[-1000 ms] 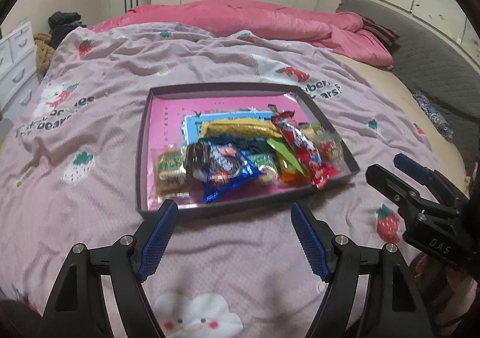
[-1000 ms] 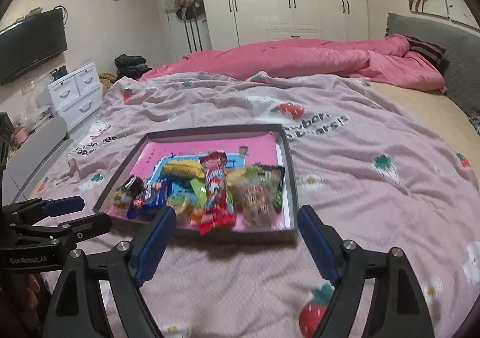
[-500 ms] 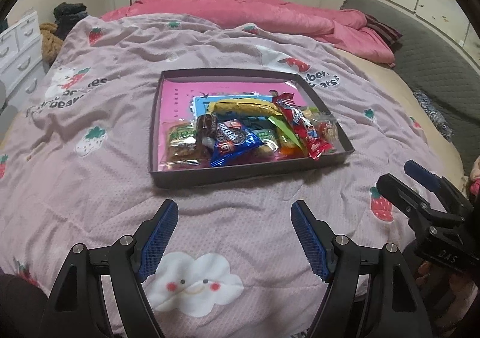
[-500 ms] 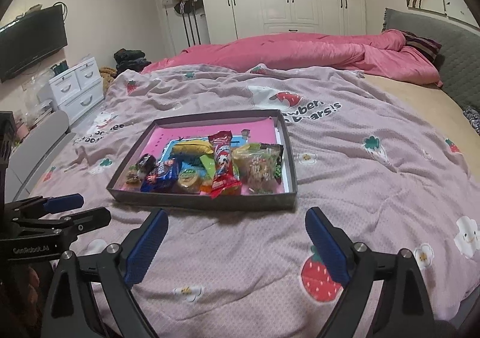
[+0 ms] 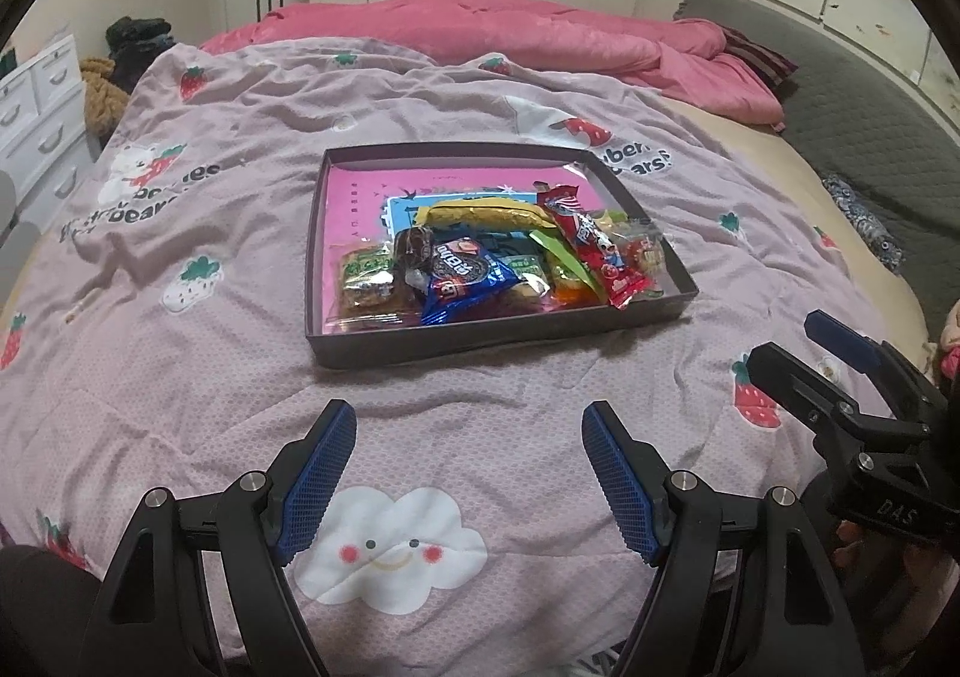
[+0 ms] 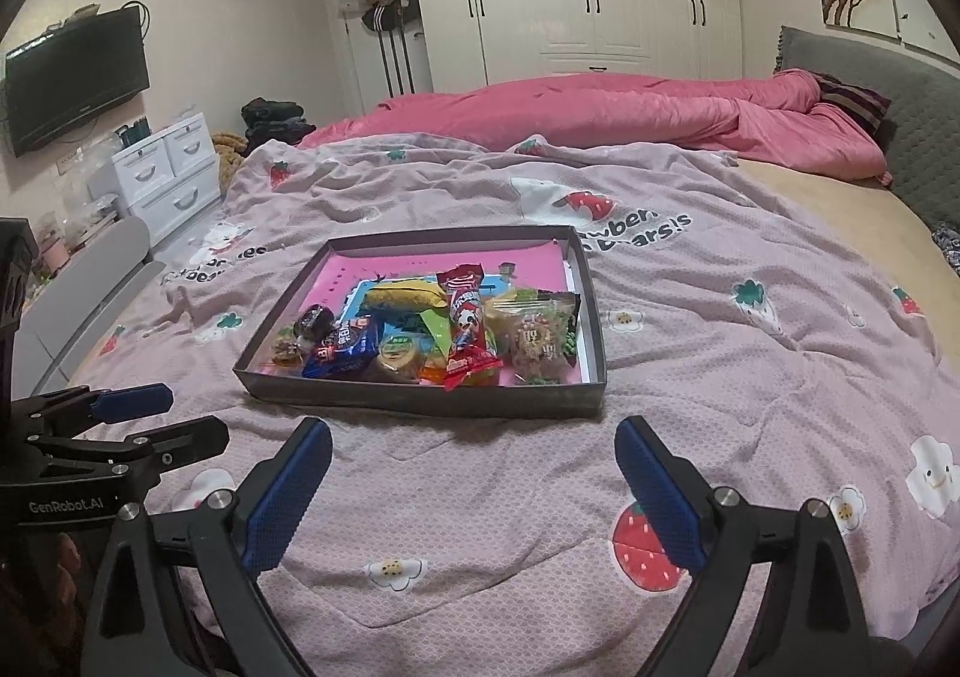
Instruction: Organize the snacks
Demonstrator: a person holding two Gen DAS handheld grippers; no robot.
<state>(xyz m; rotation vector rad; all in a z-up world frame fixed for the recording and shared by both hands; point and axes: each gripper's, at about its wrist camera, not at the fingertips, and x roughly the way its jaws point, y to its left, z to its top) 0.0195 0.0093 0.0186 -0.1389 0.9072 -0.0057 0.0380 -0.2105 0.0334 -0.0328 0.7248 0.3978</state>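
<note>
Two blue-padded grippers hang over a pink strawberry-print bedspread point(image 5: 240, 377), both empty: the left gripper point(image 5: 468, 473) stands wide apart, while the right gripper point(image 6: 474, 491) has its jaws opening with nothing between them. At twelve o'clock of each, well clear of the pads, lies a dark shallow tray point(image 5: 498, 338) on the bed, its snacks point(image 5: 480, 269) heaped toward the near wall. Nothing lies between pads and tray. Beyond, a rumpled pink duvet point(image 6: 630, 113); at ten o'clock of the right gripper, white drawers point(image 6: 168, 173).
</note>
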